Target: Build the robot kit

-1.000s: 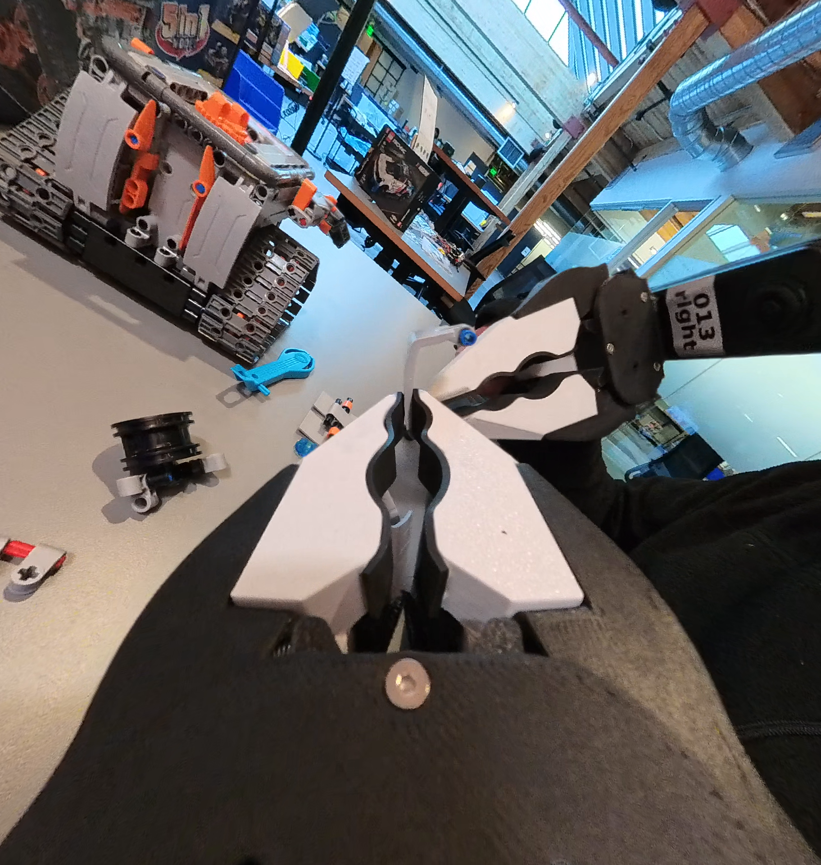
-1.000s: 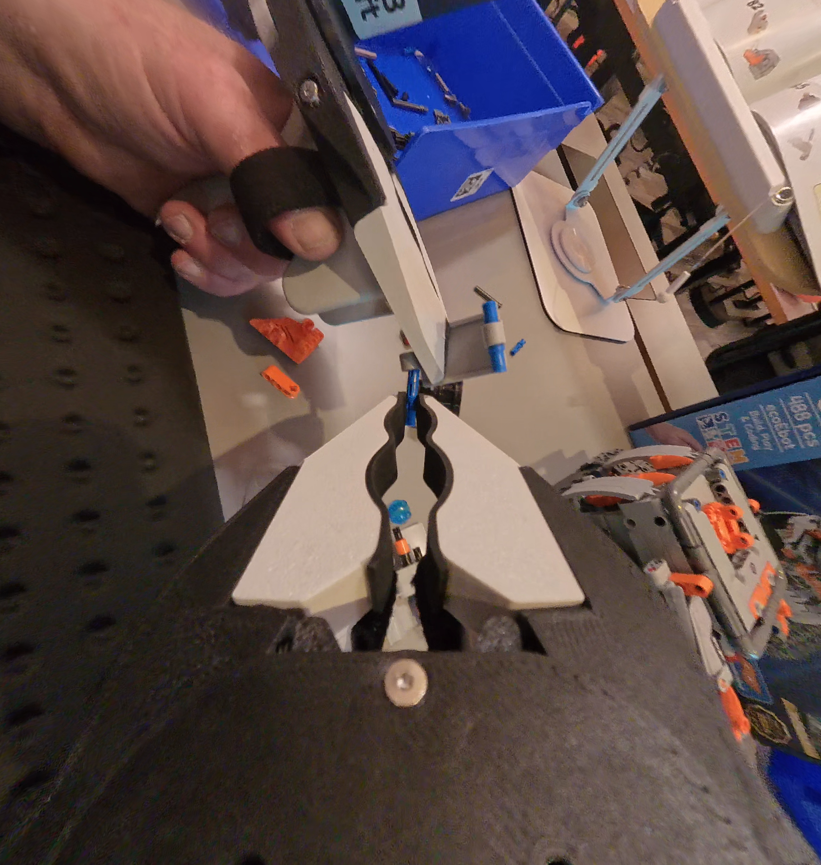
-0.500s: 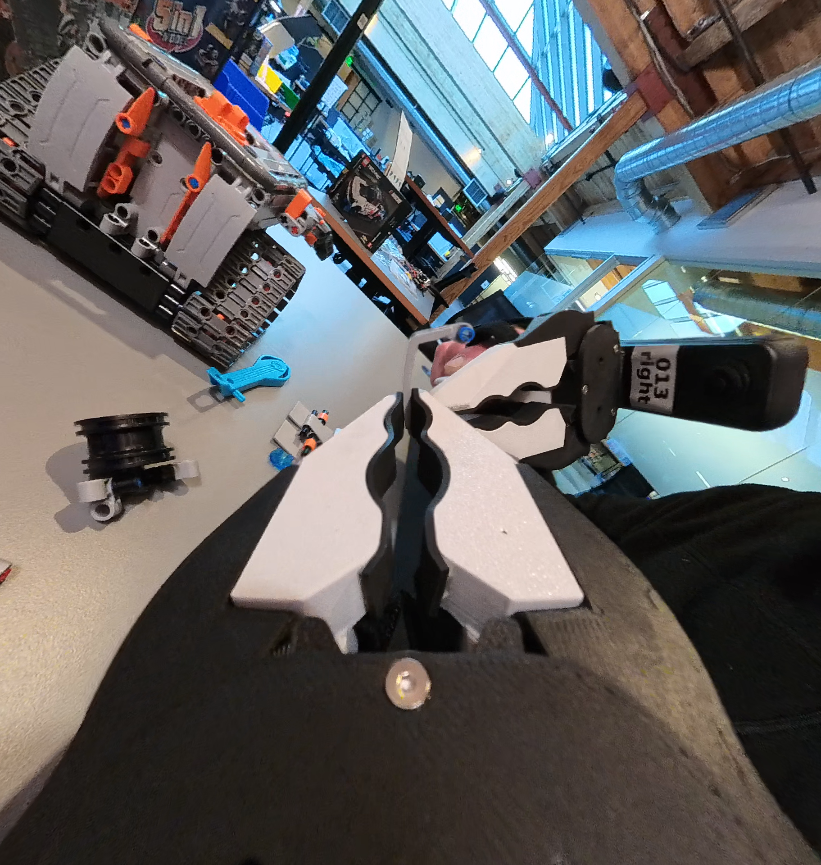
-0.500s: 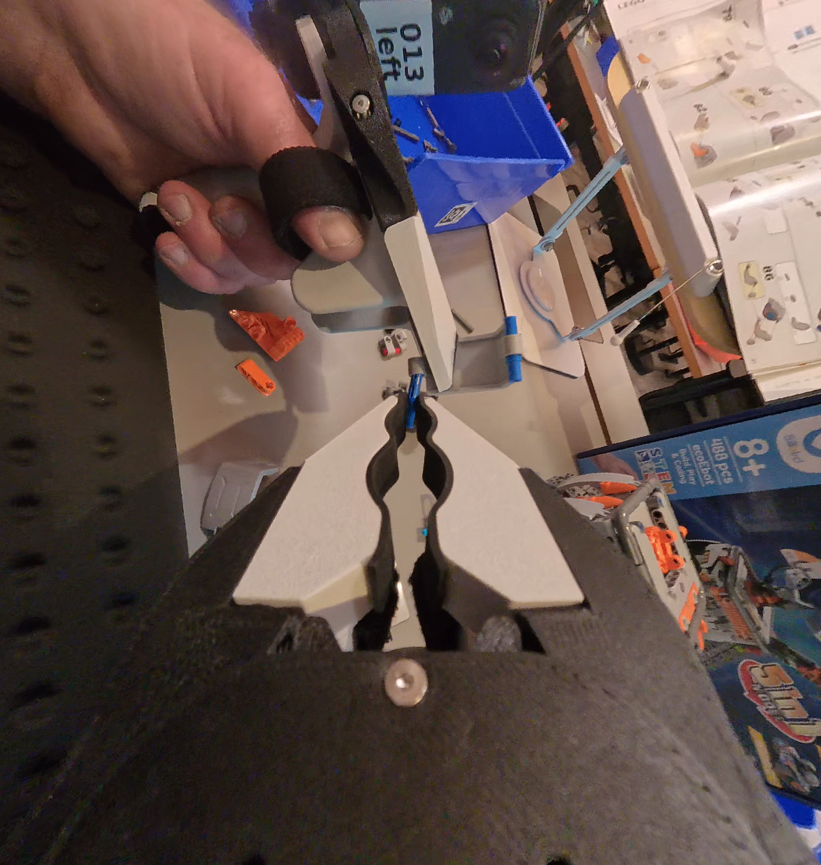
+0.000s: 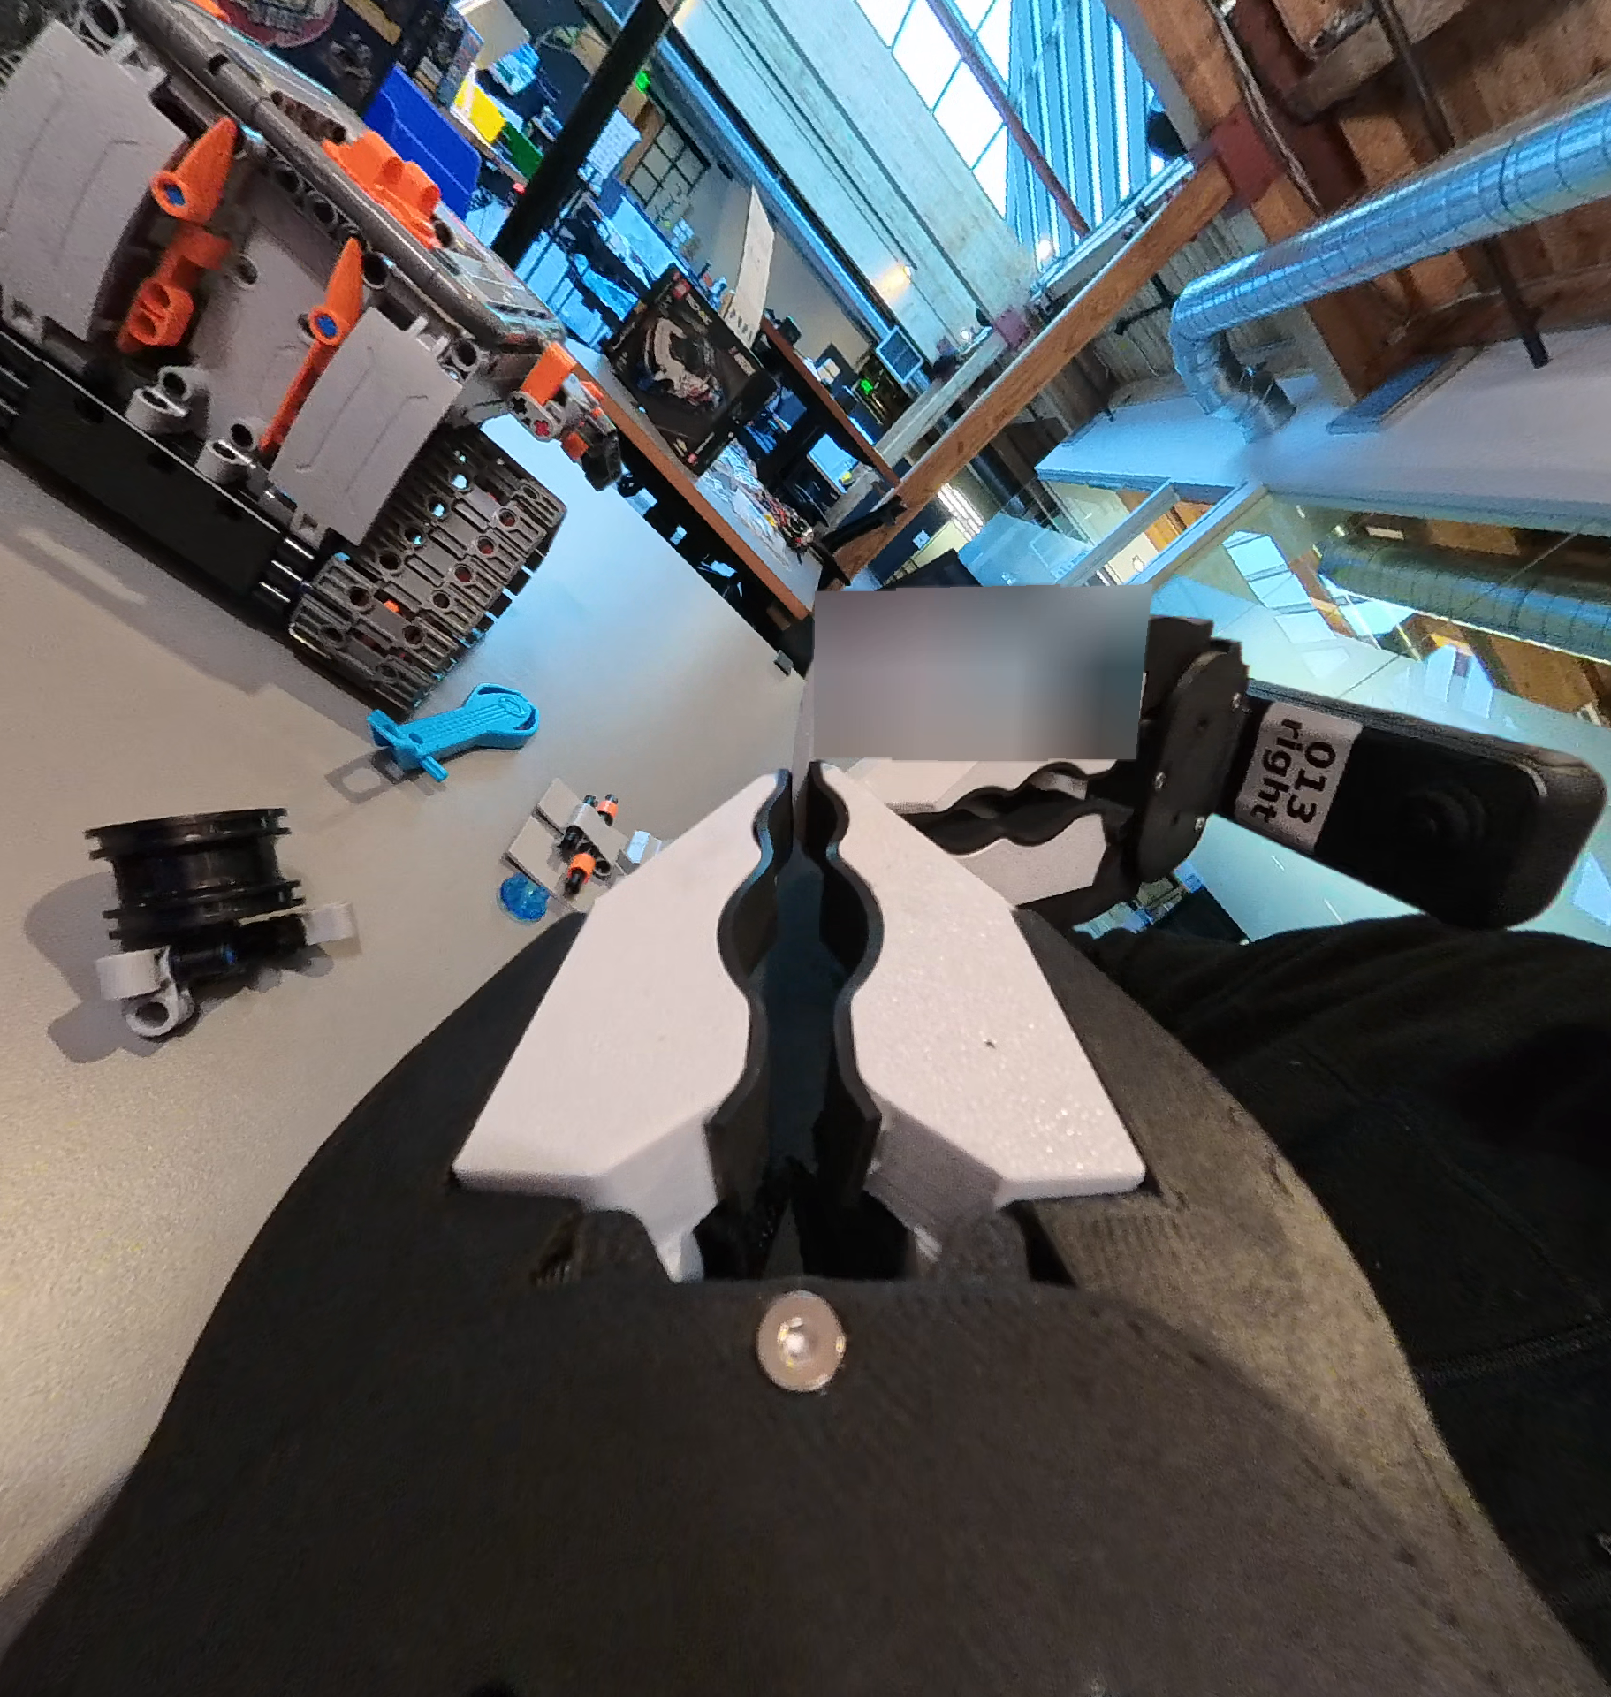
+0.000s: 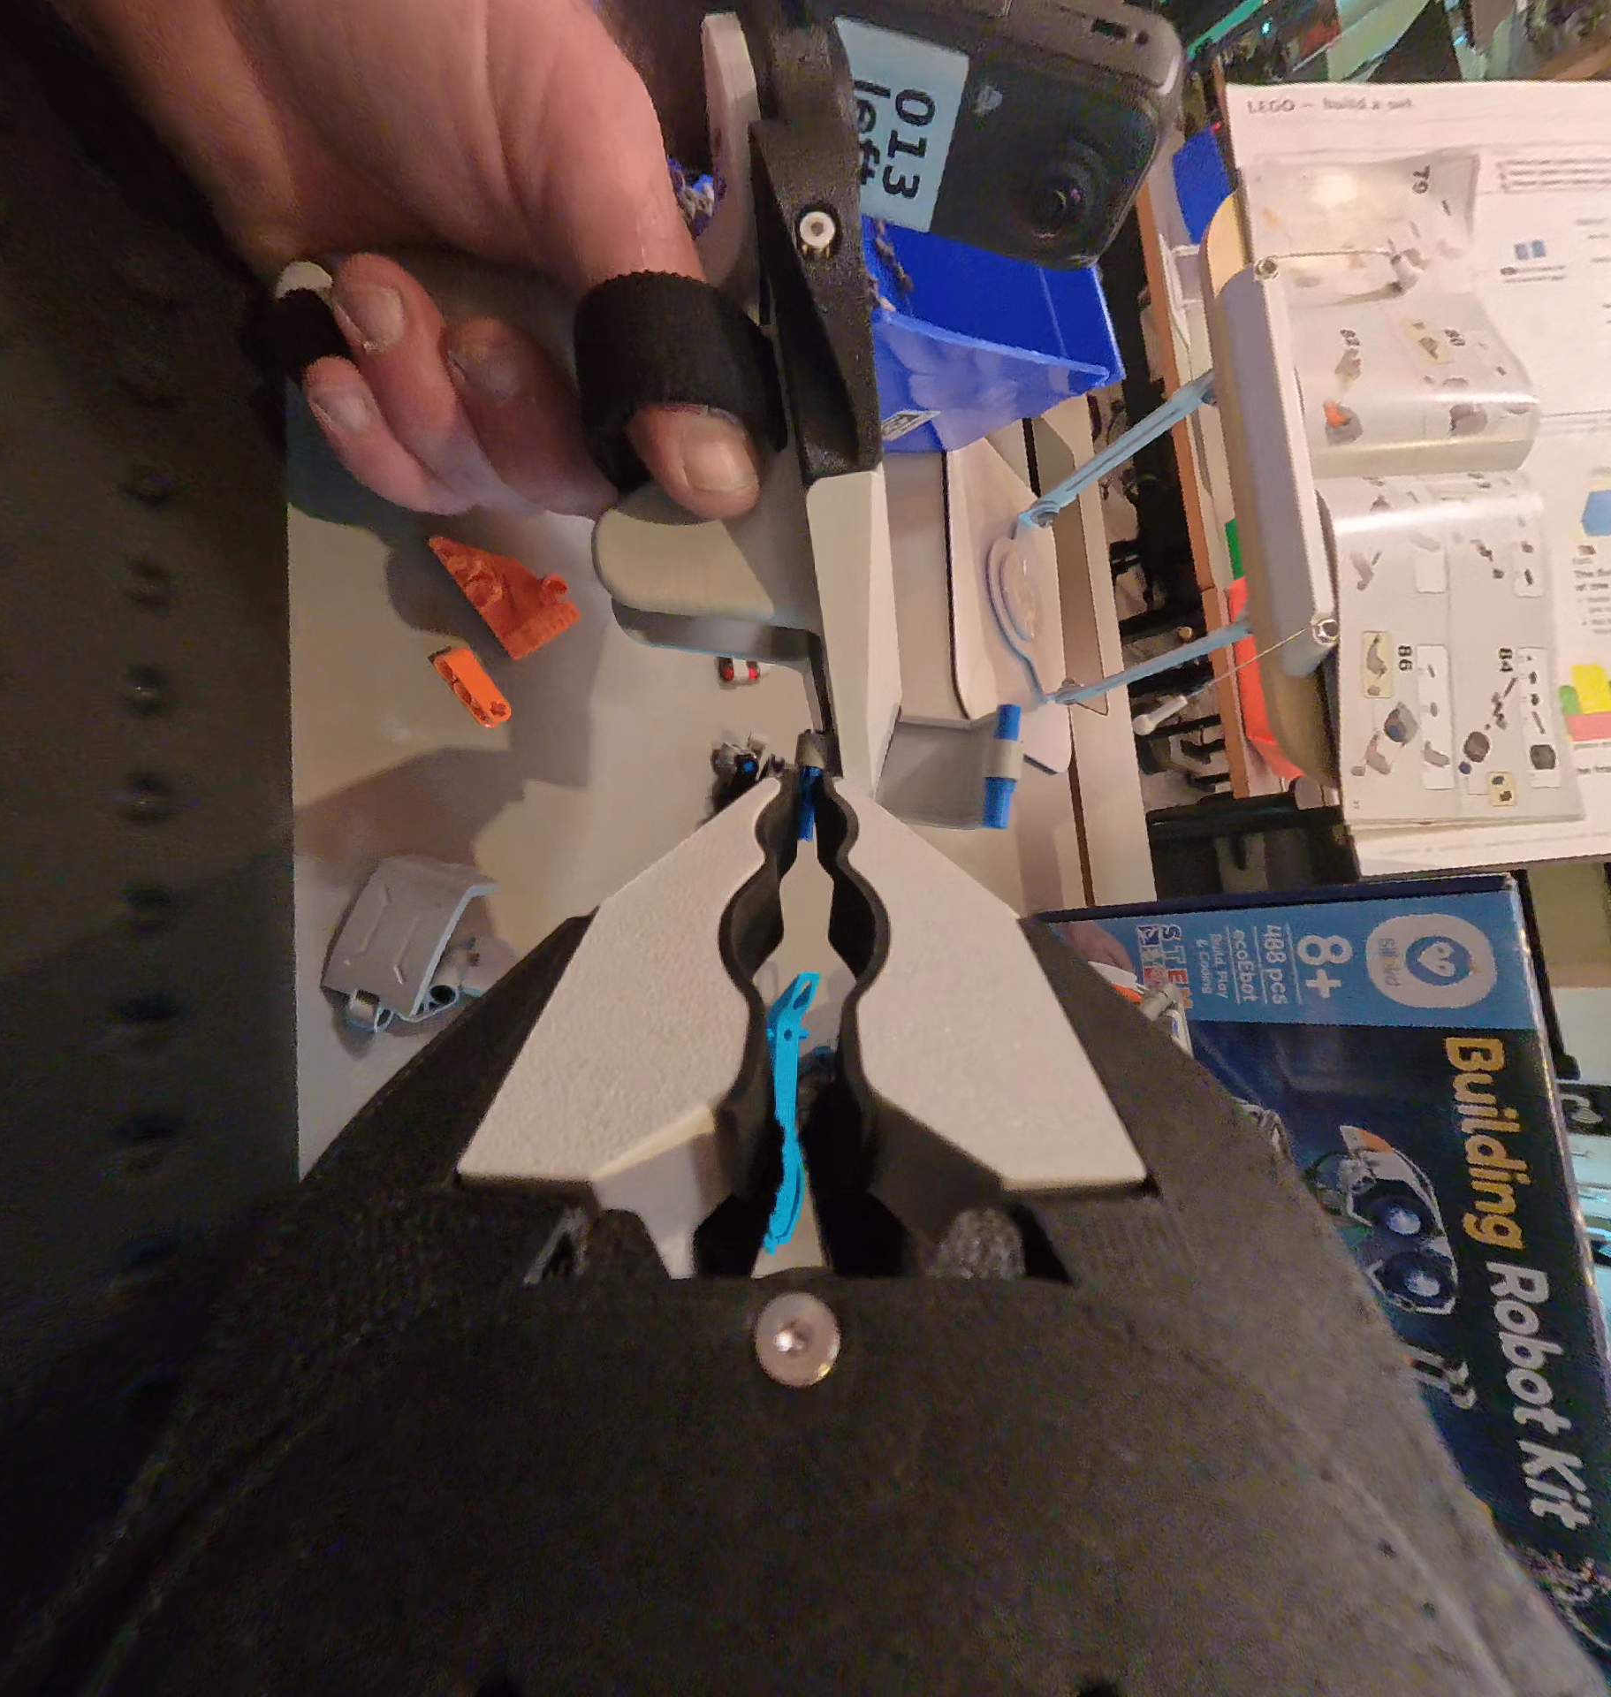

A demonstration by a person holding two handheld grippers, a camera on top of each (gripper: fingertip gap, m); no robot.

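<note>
My left gripper [image 5: 800, 782] is shut on the thin edge of a grey L-shaped panel piece [image 6: 944, 767] that carries a blue pin [image 6: 1001, 764] at its far corner. In the left wrist view the piece is mostly hidden behind a blurred patch. My right gripper [image 6: 806, 797] is shut on a small blue pin [image 6: 807, 808], whose tip meets a grey connector at the panel's near end. The left gripper's finger [image 6: 852, 606] comes down from above, with a hand around it. The right gripper's fingers [image 5: 1022, 815] show from the right in the left wrist view.
On the grey table are a tracked grey-and-orange model [image 5: 232, 367], a blue separator tool [image 5: 457, 730], a black wheel hub [image 5: 200, 882], a small grey sub-assembly [image 5: 576, 840], orange parts [image 6: 508, 592] and a loose grey panel [image 6: 397, 946]. A blue bin [image 6: 967, 367], a booklet on a stand [image 6: 1426, 459] and a blue box [image 6: 1334, 1010] are nearby. Left and right tips are no more than a few centimetres apart. Between my left fingertips and the black wheel hub [image 5: 200, 882] there is roughly 11 centimetres.
Both grippers stayed shut, still meeting tip to tip, and tilted together. The left gripper and hand now look larger in the right wrist view. The blue tool now shows through the right gripper's gap.
</note>
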